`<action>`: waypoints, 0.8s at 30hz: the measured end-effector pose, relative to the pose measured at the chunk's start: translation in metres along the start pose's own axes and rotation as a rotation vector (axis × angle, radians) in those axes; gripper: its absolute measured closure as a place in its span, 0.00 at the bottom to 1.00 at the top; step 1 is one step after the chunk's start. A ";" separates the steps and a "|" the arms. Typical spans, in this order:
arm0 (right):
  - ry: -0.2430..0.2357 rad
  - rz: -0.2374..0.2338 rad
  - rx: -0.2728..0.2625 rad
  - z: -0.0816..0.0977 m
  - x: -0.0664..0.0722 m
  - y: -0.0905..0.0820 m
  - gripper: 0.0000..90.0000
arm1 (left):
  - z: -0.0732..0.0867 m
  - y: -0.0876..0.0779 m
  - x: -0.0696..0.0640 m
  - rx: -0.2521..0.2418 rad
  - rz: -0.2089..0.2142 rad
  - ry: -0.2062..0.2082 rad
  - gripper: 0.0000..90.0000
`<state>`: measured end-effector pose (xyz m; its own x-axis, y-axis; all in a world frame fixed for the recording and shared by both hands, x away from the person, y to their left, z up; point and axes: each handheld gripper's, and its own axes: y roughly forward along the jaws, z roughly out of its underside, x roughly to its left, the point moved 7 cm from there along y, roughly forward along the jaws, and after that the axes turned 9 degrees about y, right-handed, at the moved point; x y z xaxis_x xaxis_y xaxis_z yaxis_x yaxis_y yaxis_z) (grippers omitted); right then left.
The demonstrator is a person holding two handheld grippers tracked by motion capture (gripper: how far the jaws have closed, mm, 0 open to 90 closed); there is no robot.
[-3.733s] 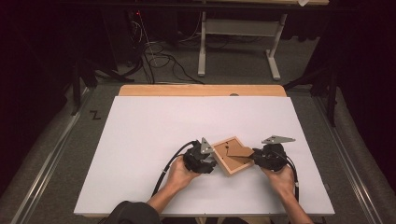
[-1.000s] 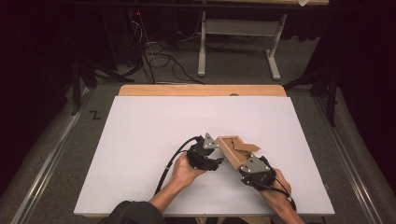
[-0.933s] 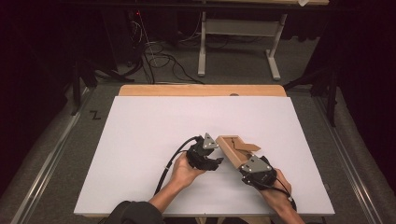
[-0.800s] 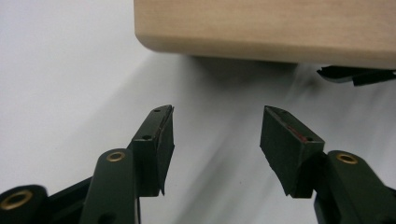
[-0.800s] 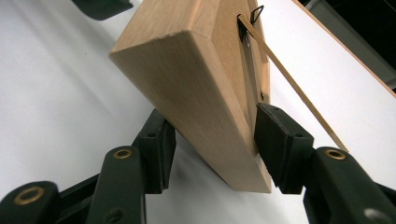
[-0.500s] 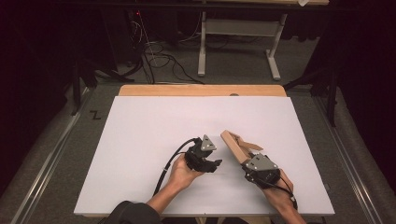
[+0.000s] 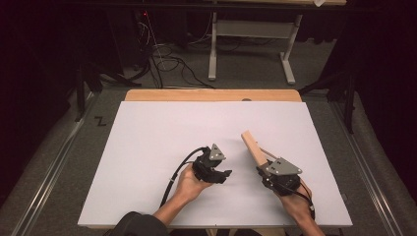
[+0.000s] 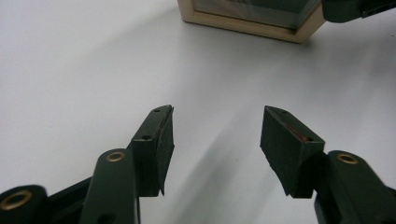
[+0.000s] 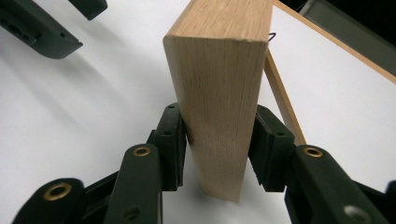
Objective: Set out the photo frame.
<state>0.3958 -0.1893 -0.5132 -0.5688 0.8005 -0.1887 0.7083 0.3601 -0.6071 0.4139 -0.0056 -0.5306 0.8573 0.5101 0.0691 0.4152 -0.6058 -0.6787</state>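
Note:
A light wooden picture frame (image 7: 253,146) stands up on its edge on the white table top (image 7: 147,147), right of centre. My right gripper (image 7: 262,169) is at its near end, and its jaws have just been closing. In the right gripper view both pads (image 9: 180,140) press the frame's (image 9: 224,84) two faces. A thin wooden back strip (image 9: 282,98) leans off behind it. My left gripper (image 7: 227,174) rests to the left of the frame, open and empty (image 8: 217,135). The frame's lower edge (image 8: 247,21) lies ahead of it.
A bare wooden strip (image 7: 211,95) runs along the table's far edge. Beyond it are a dark floor with cables (image 7: 167,59) and a white desk stand (image 7: 251,44). My left gripper's jaws (image 9: 42,28) show at the top left of the right gripper view.
The frame lay flat between both grippers at first. My right gripper came round to its near end and tipped it up onto its edge, while the left gripper stayed put, now apart from it.

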 end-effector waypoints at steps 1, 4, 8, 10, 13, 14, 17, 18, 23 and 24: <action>0.012 0.000 0.000 0.000 -0.001 0.000 0.68 | 0.000 0.000 0.000 0.000 0.001 -0.003 0.49; 0.023 -0.006 -0.002 0.000 -0.002 -0.001 0.68 | 0.001 0.000 0.001 0.001 0.001 -0.003 0.49; 0.030 -0.012 -0.006 0.000 -0.004 -0.001 0.68 | 0.002 0.000 0.001 0.001 0.004 -0.007 0.49; 0.038 -0.025 -0.015 -0.001 -0.004 -0.002 0.69 | 0.002 0.001 0.001 0.002 0.003 -0.008 0.49; 0.047 -0.042 -0.023 -0.002 -0.004 -0.003 0.69 | 0.003 0.001 0.003 0.003 0.000 -0.012 0.49; 0.048 -0.045 -0.025 -0.002 -0.004 -0.003 0.69 | 0.003 0.001 0.003 0.003 -0.001 -0.013 0.49; 0.051 -0.060 -0.033 -0.003 -0.003 -0.003 0.69 | 0.003 0.001 0.004 0.003 -0.004 -0.019 0.49; 0.053 -0.065 -0.035 -0.003 -0.003 -0.004 0.69 | 0.003 0.001 0.004 0.002 -0.004 -0.020 0.49; 0.064 -0.103 -0.051 -0.005 -0.002 -0.005 0.69 | 0.004 0.002 0.005 0.003 -0.006 -0.024 0.48; 0.067 -0.112 -0.054 -0.006 -0.002 -0.005 0.69 | 0.004 0.002 0.006 0.003 -0.008 -0.025 0.48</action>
<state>0.3960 -0.1898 -0.5056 -0.6175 0.7836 -0.0688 0.6647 0.4730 -0.5783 0.4183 -0.0014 -0.5340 0.8462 0.5300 0.0557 0.4205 -0.5998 -0.6807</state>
